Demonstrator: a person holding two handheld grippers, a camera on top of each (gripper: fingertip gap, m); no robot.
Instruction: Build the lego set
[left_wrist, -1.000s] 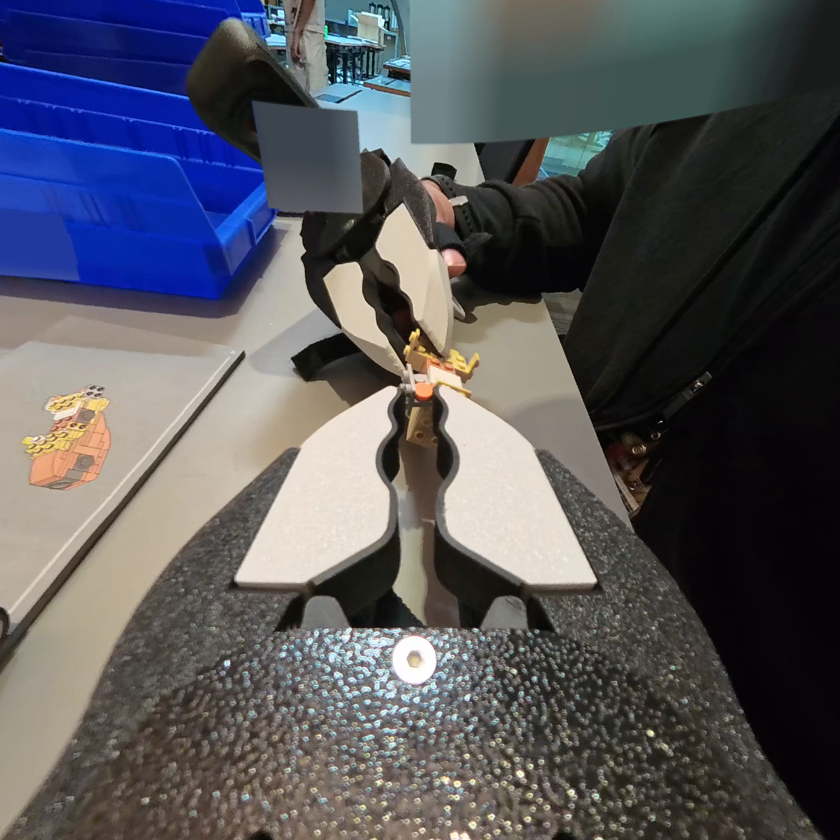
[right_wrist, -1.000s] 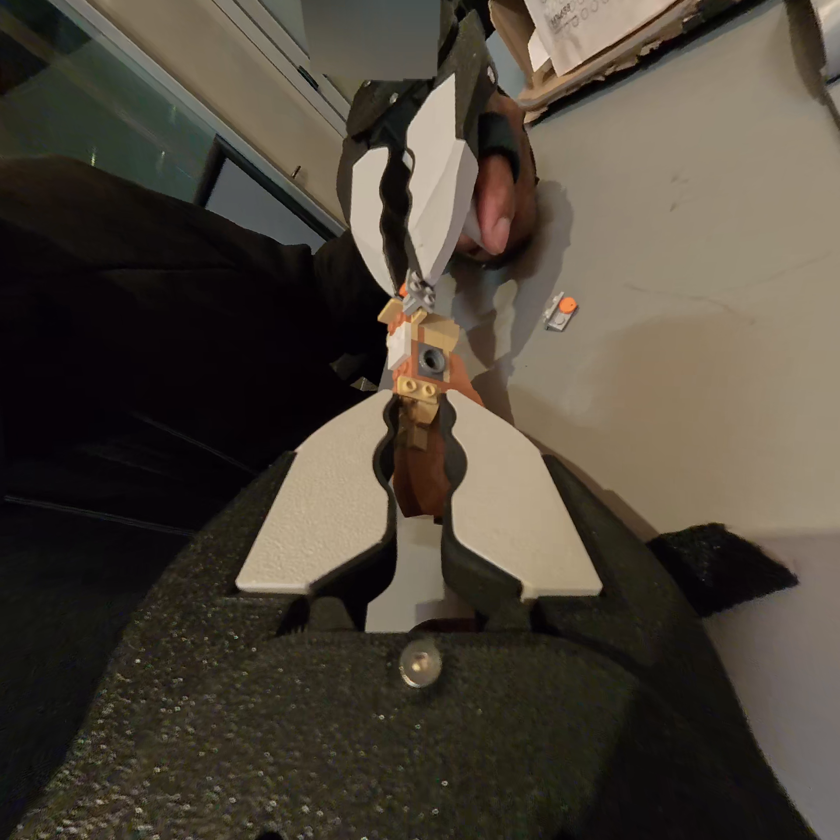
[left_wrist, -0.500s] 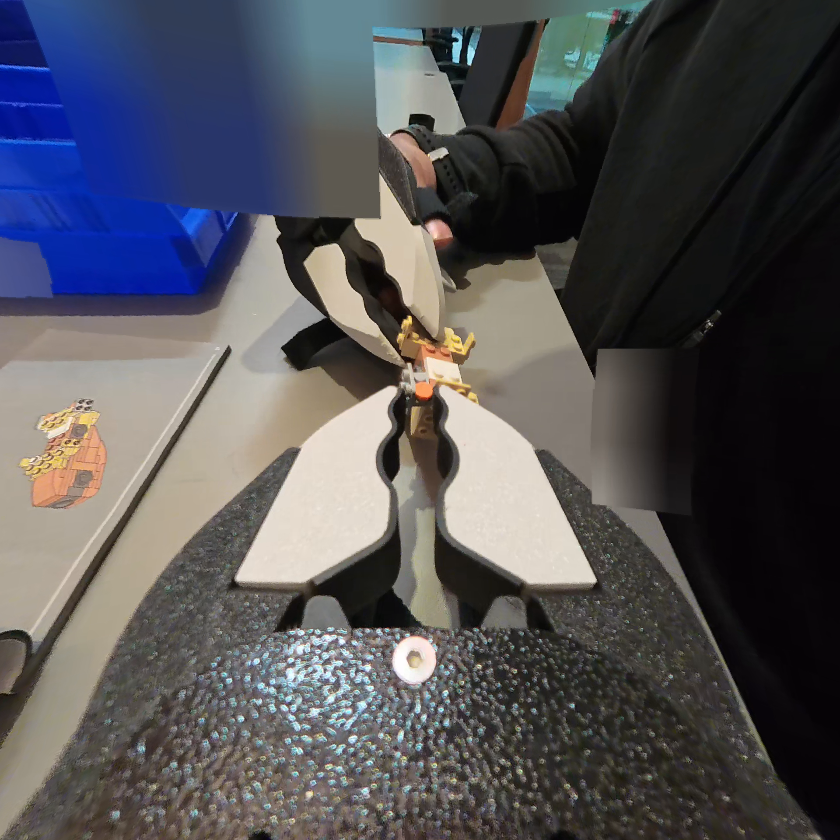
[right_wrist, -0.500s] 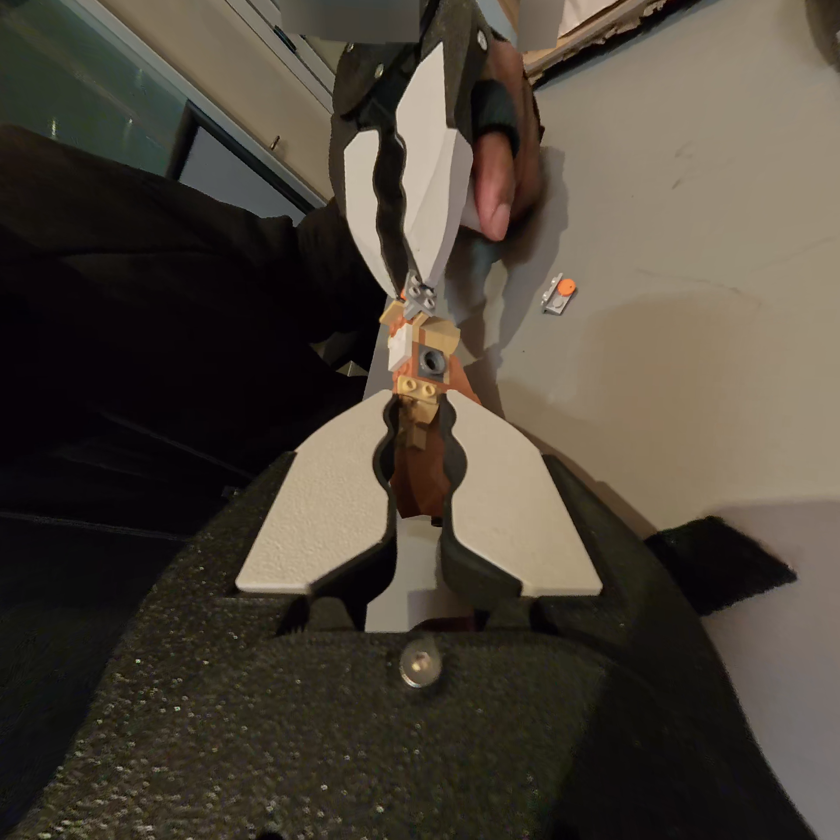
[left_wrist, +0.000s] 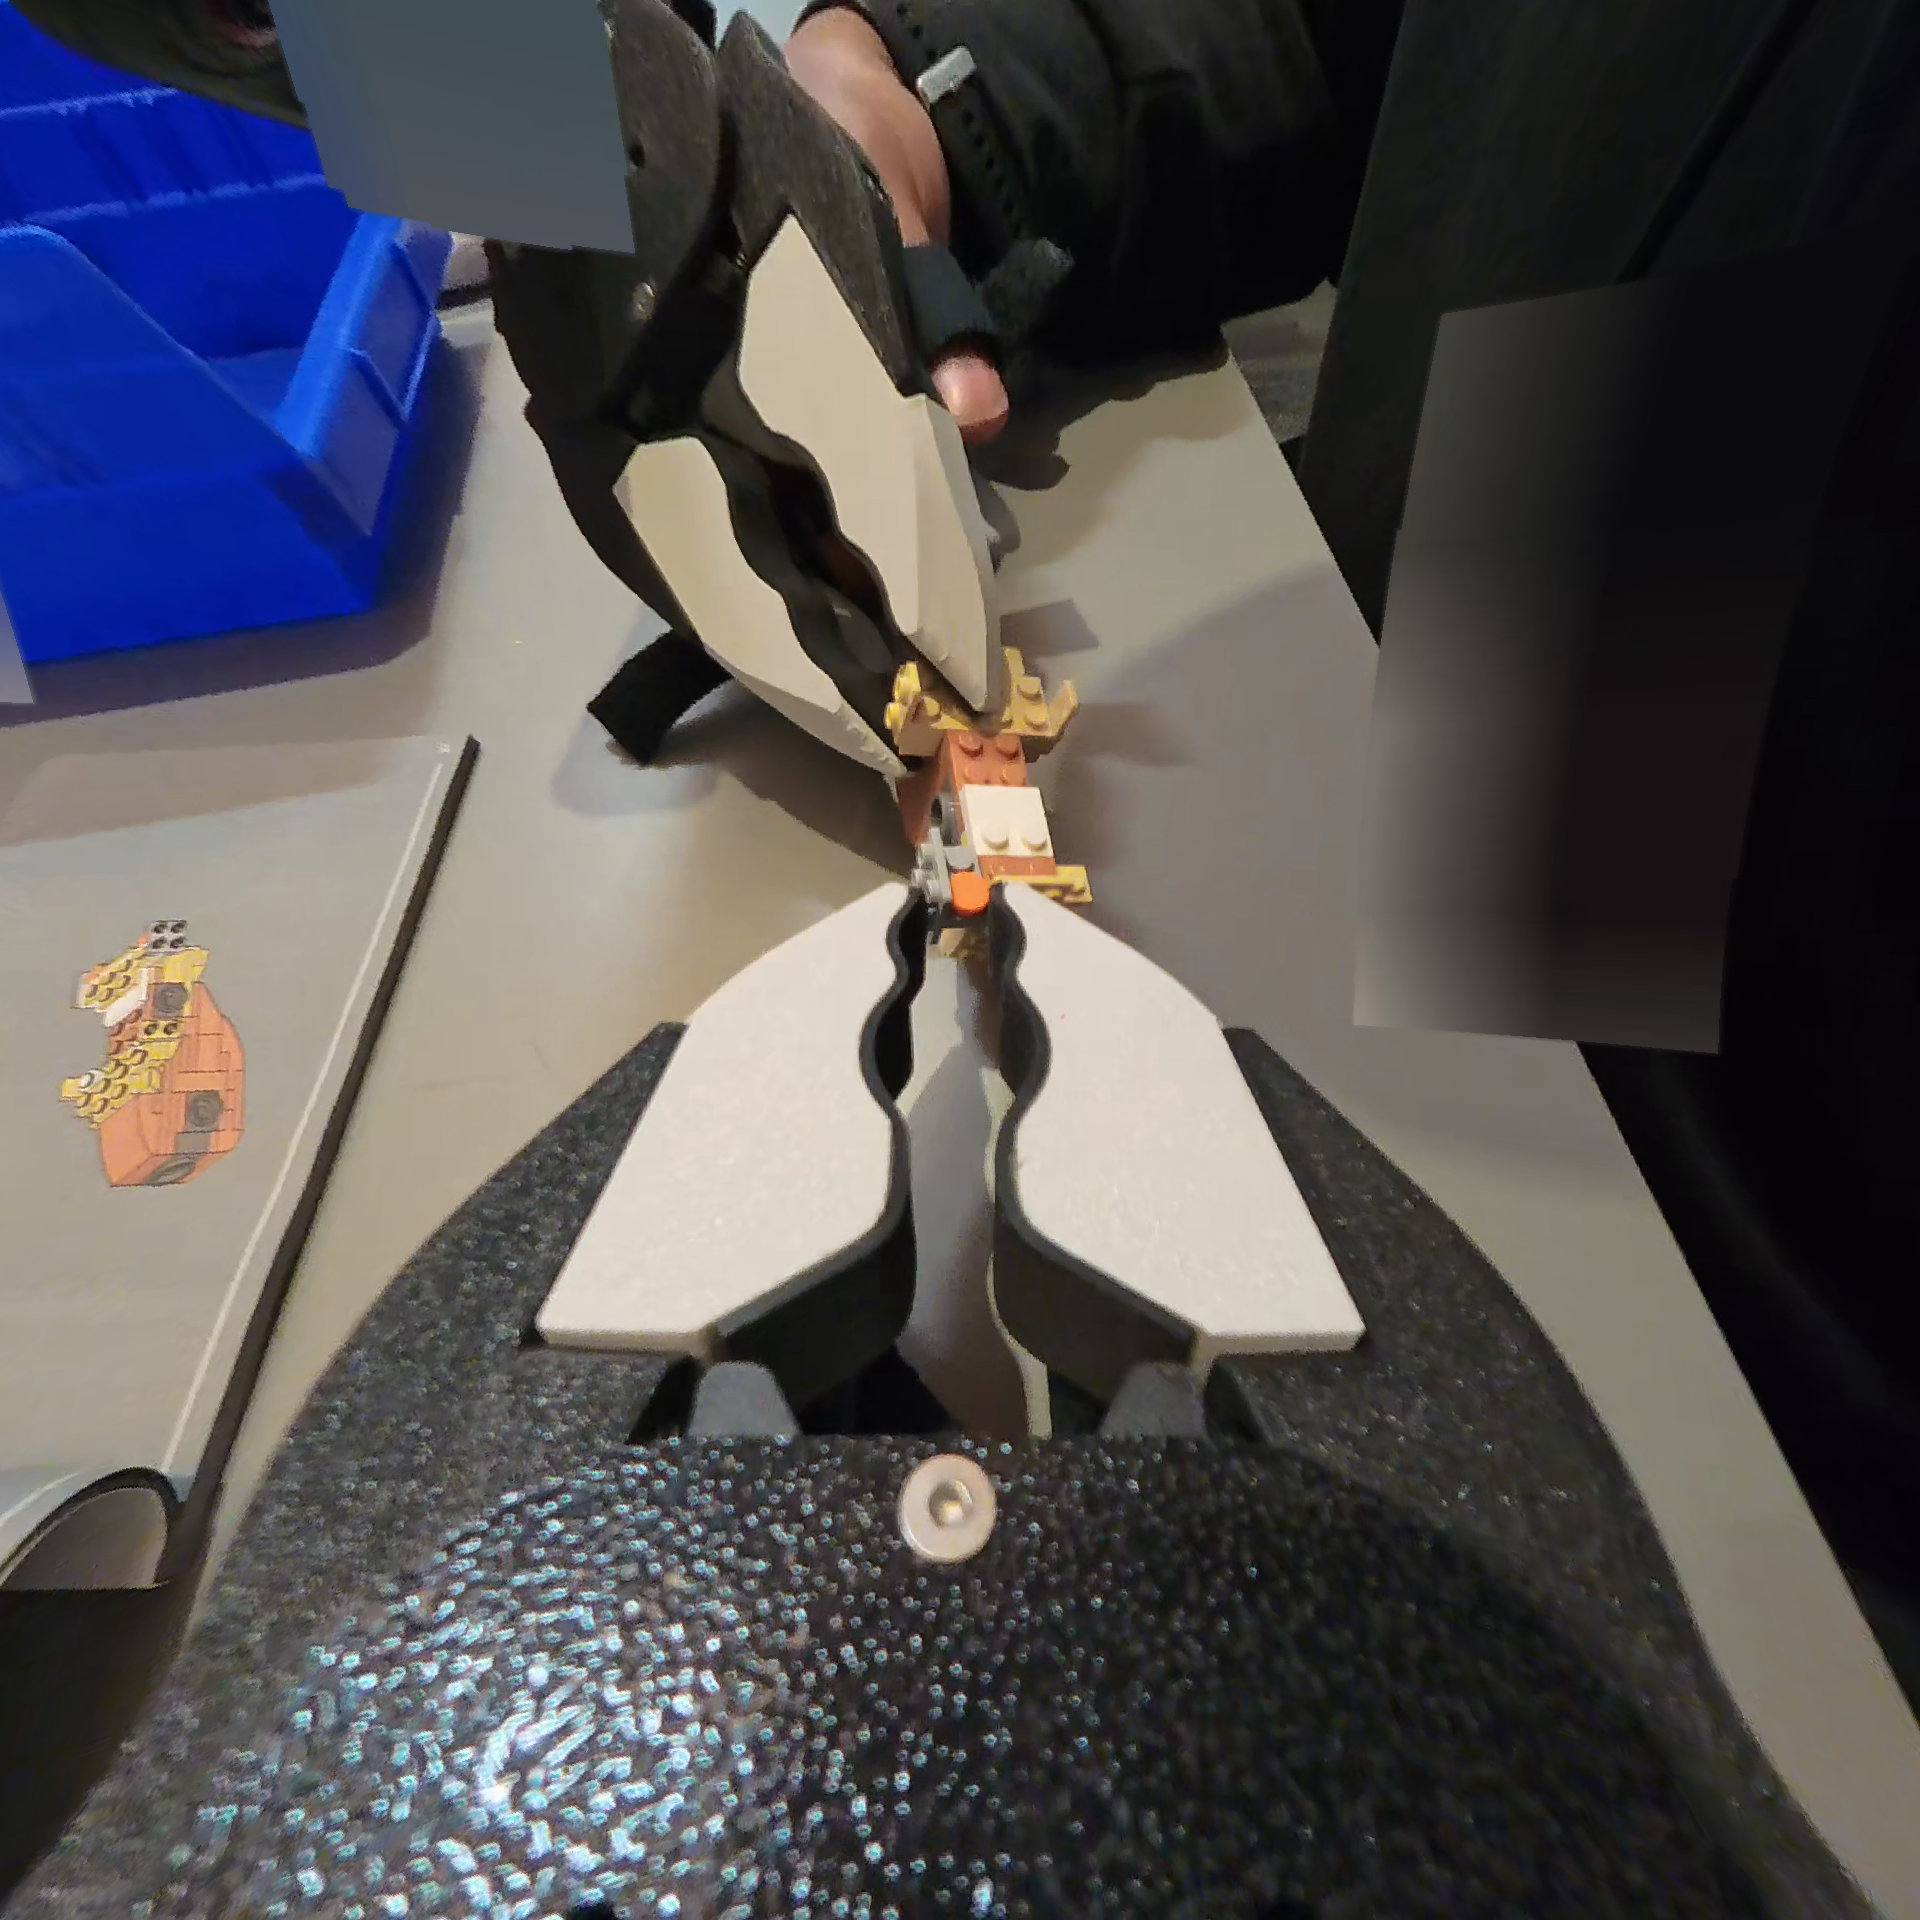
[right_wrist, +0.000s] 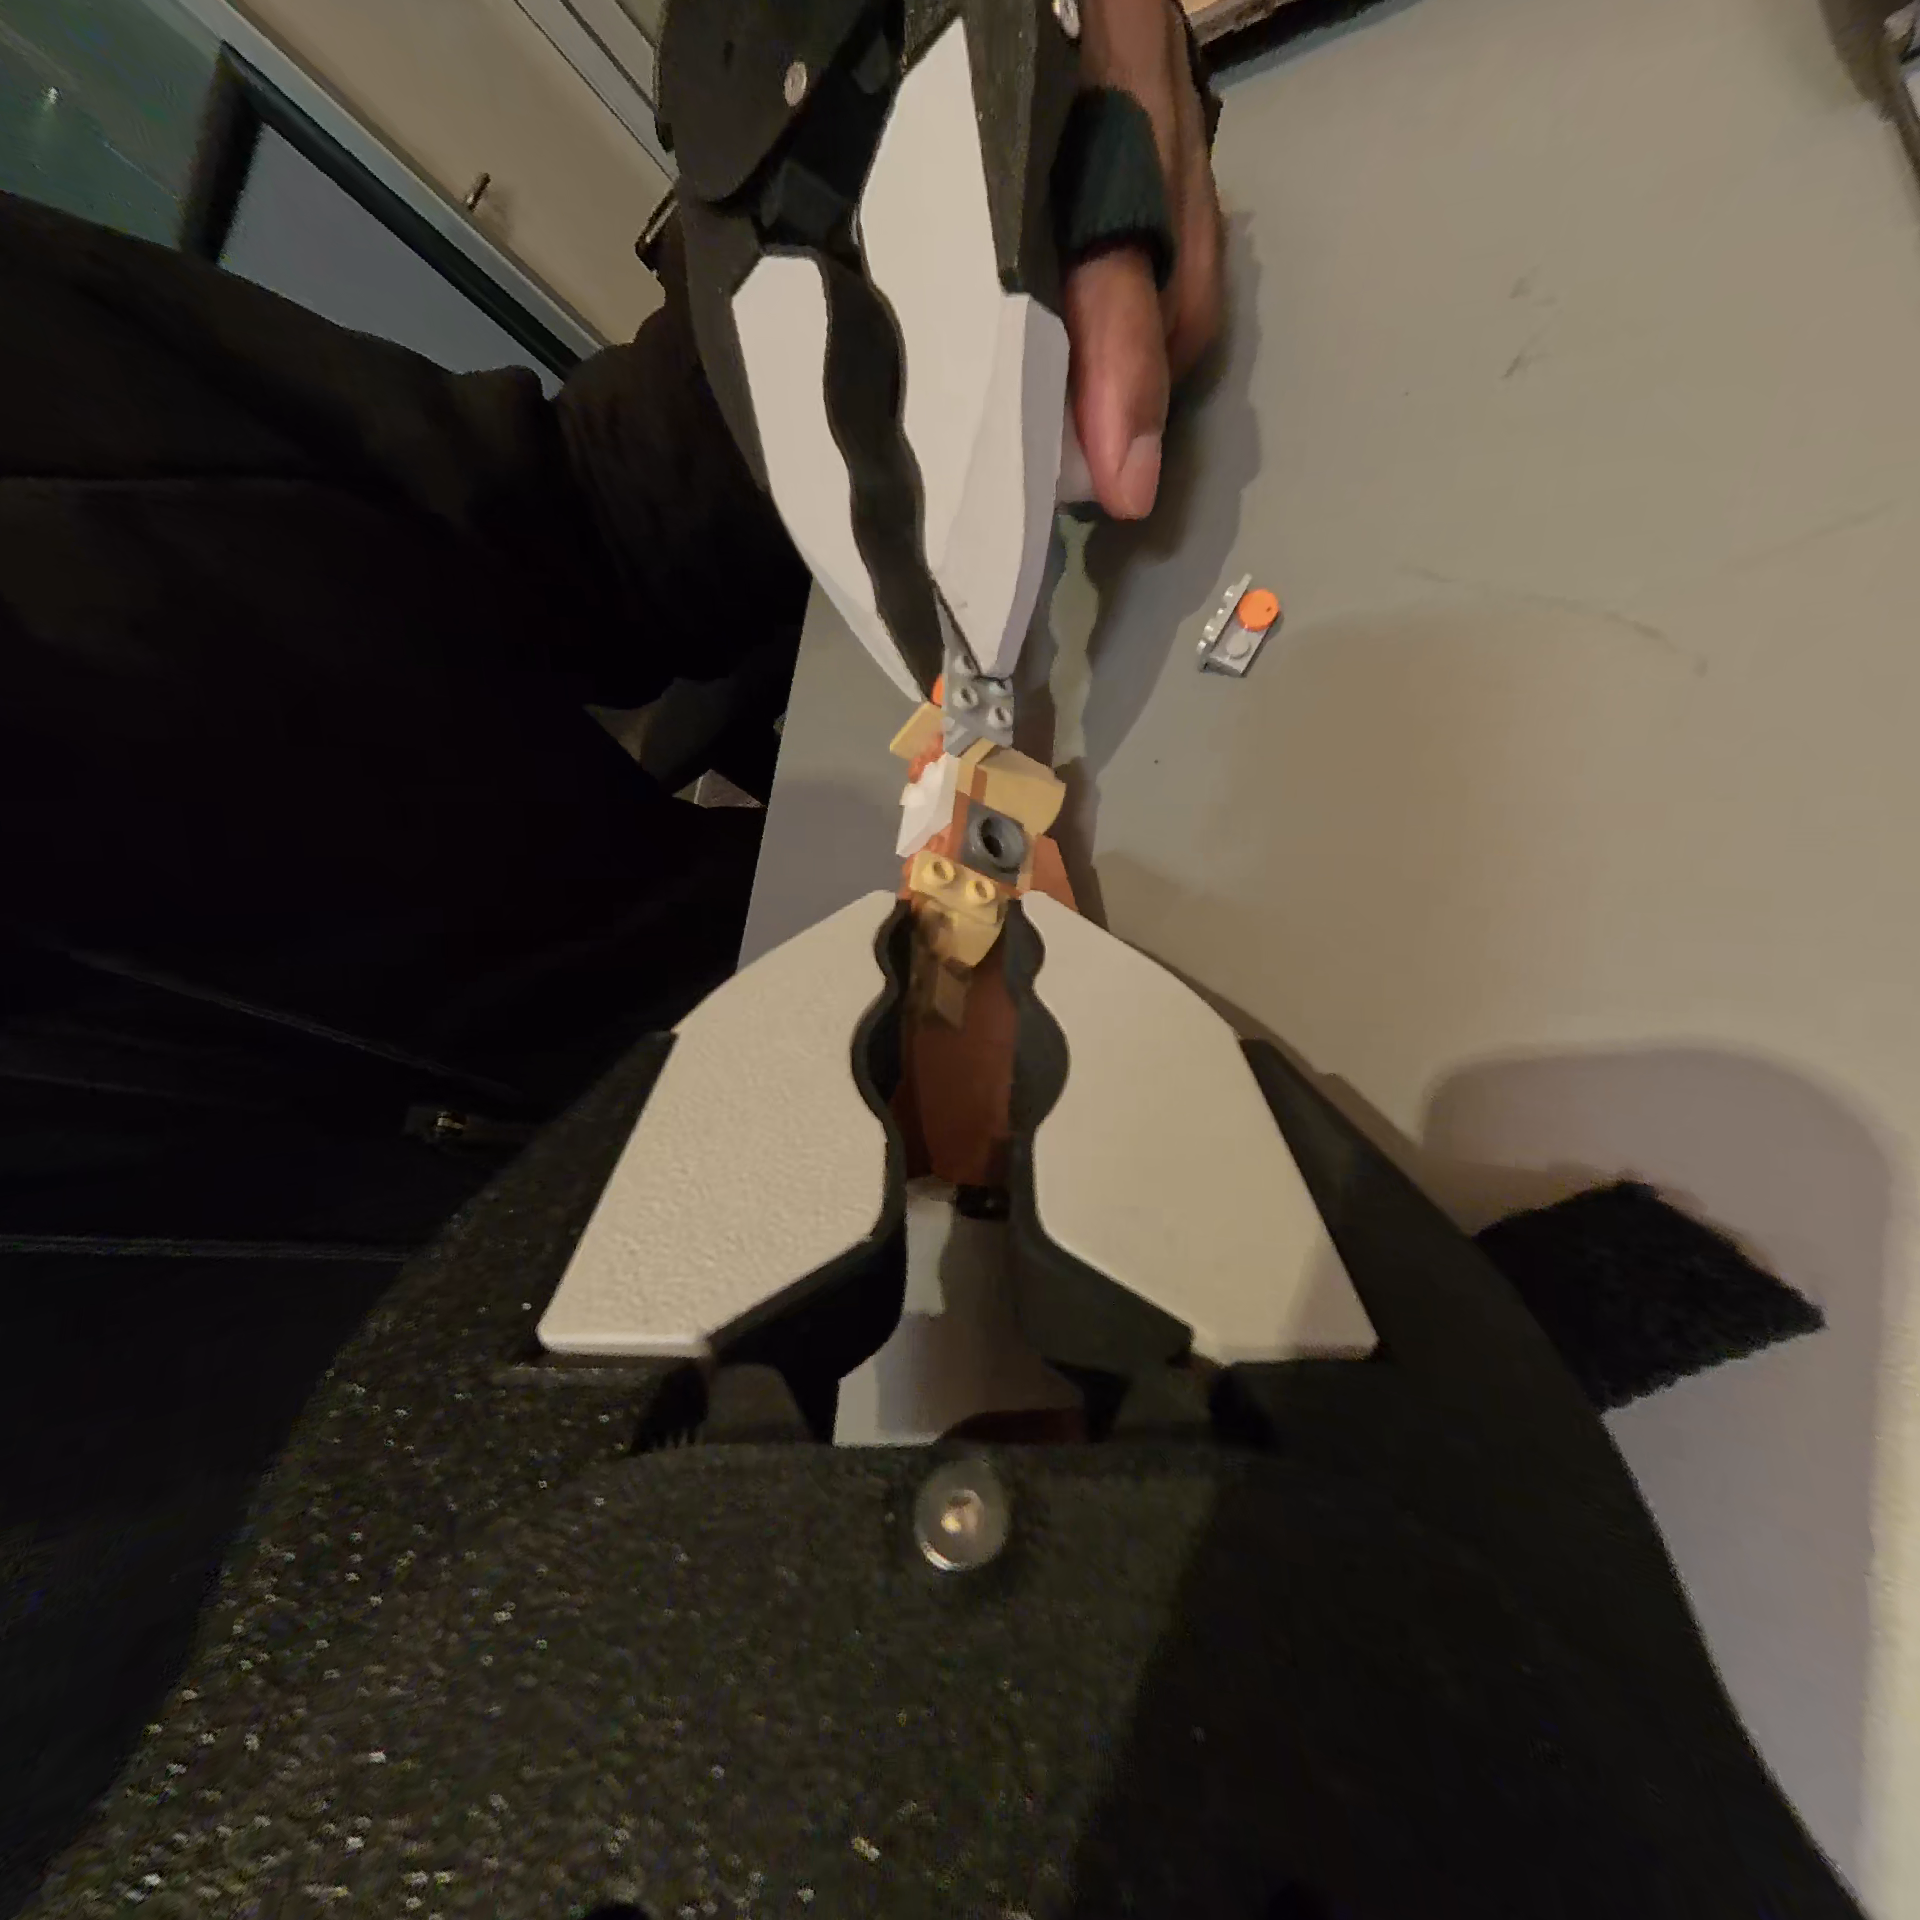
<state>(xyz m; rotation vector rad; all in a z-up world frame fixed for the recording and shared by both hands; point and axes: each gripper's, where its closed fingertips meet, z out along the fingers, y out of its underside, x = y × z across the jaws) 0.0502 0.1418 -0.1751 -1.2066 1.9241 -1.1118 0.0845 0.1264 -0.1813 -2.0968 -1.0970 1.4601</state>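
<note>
1. Step in hand, as judged: fitting a small grey plate with an orange stud (left_wrist: 954, 881) onto the partly built lego model (left_wrist: 987, 790).
2. Right gripper (right_wrist: 951, 914) fingers pinched the model's brown body above the counter (right_wrist: 1558, 831); left gripper (left_wrist: 956, 920) fingers pinched the grey plate against the model's end.
3. The model's long axis ran gripper to gripper, tan horned end toward the right gripper.
4. Next move probably calls for a straight, aligned press.
5. A spare grey-and-orange piece (right_wrist: 1238, 634) lay on the counter.
</note>
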